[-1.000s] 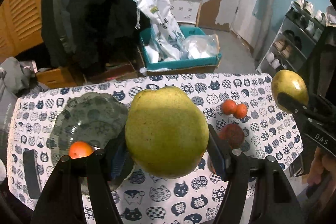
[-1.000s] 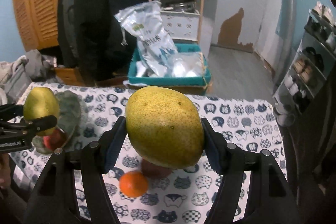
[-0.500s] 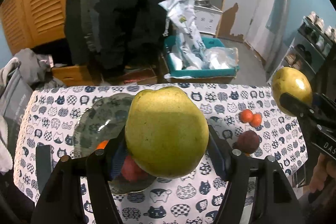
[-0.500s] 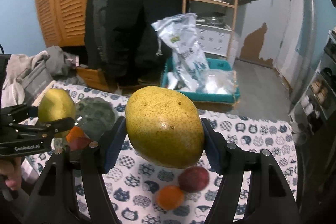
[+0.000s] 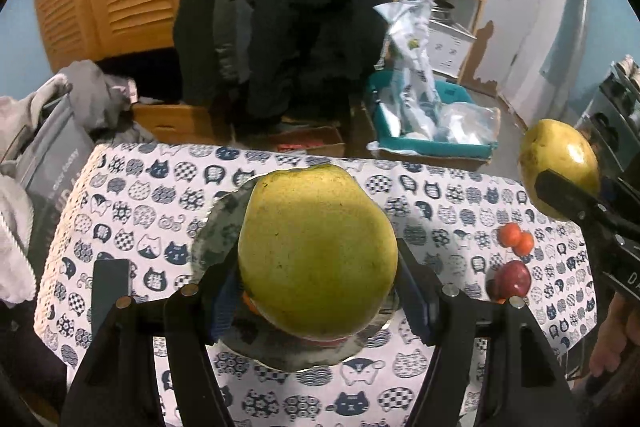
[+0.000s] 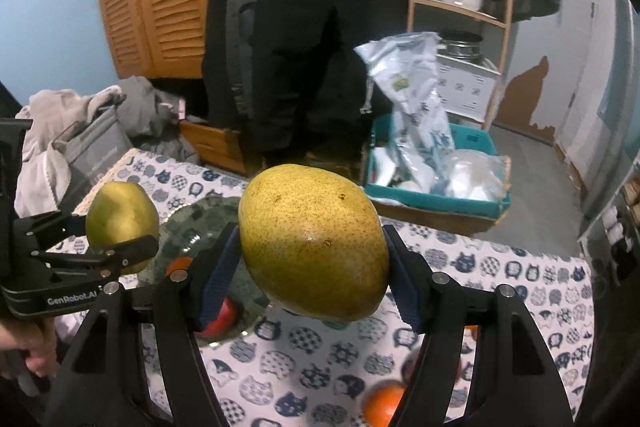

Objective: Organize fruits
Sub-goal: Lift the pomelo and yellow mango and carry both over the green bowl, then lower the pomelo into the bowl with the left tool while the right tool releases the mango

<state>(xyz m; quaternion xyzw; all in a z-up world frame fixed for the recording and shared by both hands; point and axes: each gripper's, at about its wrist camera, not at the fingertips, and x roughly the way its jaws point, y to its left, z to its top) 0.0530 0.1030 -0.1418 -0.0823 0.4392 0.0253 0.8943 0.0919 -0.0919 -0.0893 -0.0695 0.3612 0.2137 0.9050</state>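
My left gripper (image 5: 318, 291) is shut on a big yellow-green pear (image 5: 318, 251), which hangs over a dark glass plate (image 5: 216, 231) on the cat-print tablecloth (image 5: 160, 187). A bit of orange fruit (image 5: 249, 301) shows on the plate under the pear. My right gripper (image 6: 310, 279) is shut on a second, speckled pear (image 6: 314, 243), just right of the plate (image 6: 188, 227). A red fruit (image 6: 222, 319) lies on the plate. Loose on the cloth are small orange fruits (image 5: 516, 239) and a red fruit (image 5: 514, 279).
A black flat object (image 5: 110, 287) lies on the cloth left of the plate. An orange (image 6: 384, 403) sits near the table's front. Beyond the far edge stand a teal crate of bags (image 5: 432, 143), hanging dark coats (image 5: 280, 7) and a wooden shelf (image 6: 460, 7). Grey clothes (image 5: 92, 99) pile at left.
Both grippers have carried their pears leftward over the table. The plate has come from the left of the left pear to right beneath it. Both grips are unchanged.
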